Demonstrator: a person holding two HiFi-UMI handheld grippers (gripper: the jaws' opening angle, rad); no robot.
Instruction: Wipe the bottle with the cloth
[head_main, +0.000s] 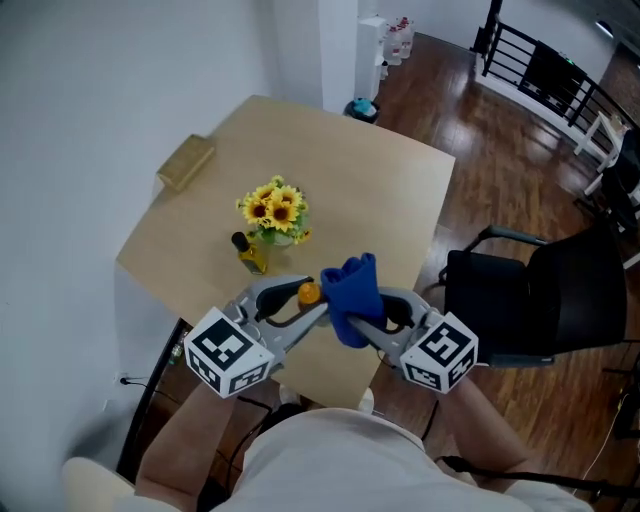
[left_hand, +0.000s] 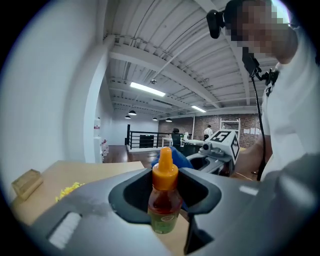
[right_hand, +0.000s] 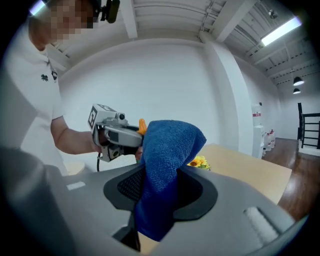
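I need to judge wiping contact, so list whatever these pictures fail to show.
- Cloth-to-bottle contact, head view: the blue cloth covers the side of the bottle; only its orange top shows.
- Bottle body, right gripper view: hidden behind the blue cloth.
- Print on the label, left gripper view: too blurred to read.
- Small dark bottle beside the sunflowers, head view: too small to identify.
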